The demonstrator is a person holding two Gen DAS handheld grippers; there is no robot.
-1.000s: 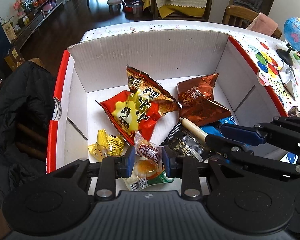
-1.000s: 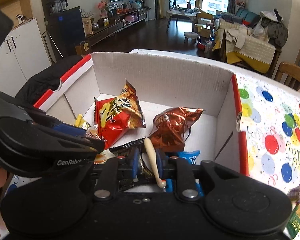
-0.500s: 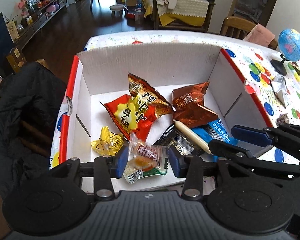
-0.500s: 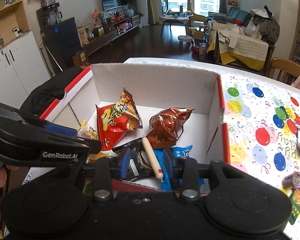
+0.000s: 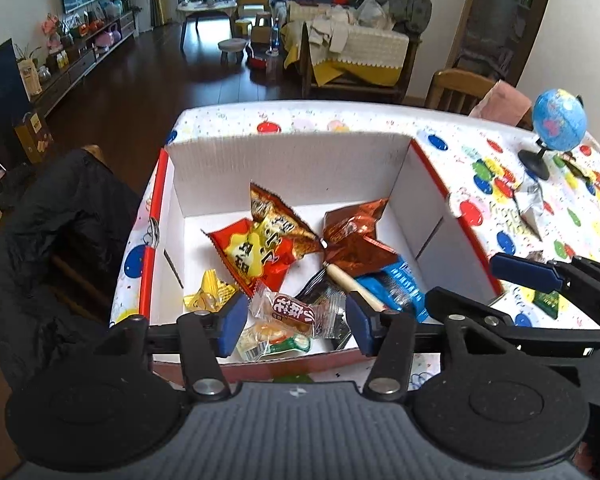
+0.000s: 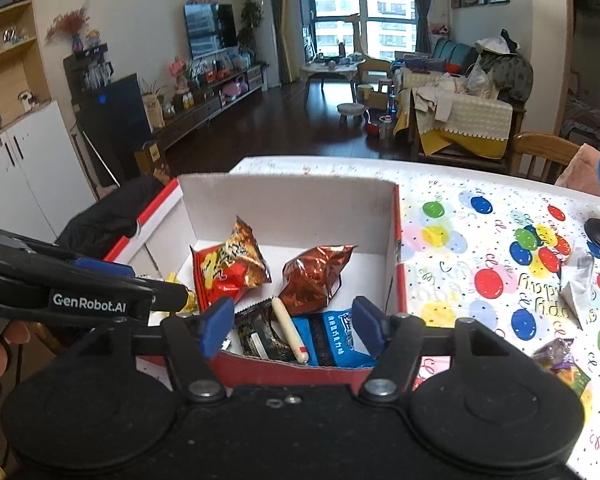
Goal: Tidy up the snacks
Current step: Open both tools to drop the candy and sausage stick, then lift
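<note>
A white cardboard box [image 5: 288, 168] with red edges holds several snacks: a red-and-yellow chip bag [image 5: 260, 250], a brown foil bag [image 5: 354, 236], a blue packet [image 5: 396, 288], a black packet and a pale sausage stick [image 5: 354, 286]. My left gripper [image 5: 296, 322] hovers above the box's near edge, its jaws opening; a clear-wrapped snack [image 5: 290, 316] lies in the box below them, untouched. My right gripper [image 6: 294, 330] also hangs over the near edge with jaws opening, the sausage stick [image 6: 290, 330] and blue packet [image 6: 332, 340] lying below, free of its pads.
The box sits on a table with a balloon-print cloth [image 6: 480, 280]. A small globe [image 5: 556, 126], a crumpled foil piece [image 5: 530, 206] and loose wrappers [image 6: 560, 364] lie to the right. A chair draped with a black jacket [image 5: 56, 240] stands at left.
Both grippers let go of their snacks, the clear-wrapped one and the sausage stick, opened wider and rose back from the box. The snacks now rest inside it.
</note>
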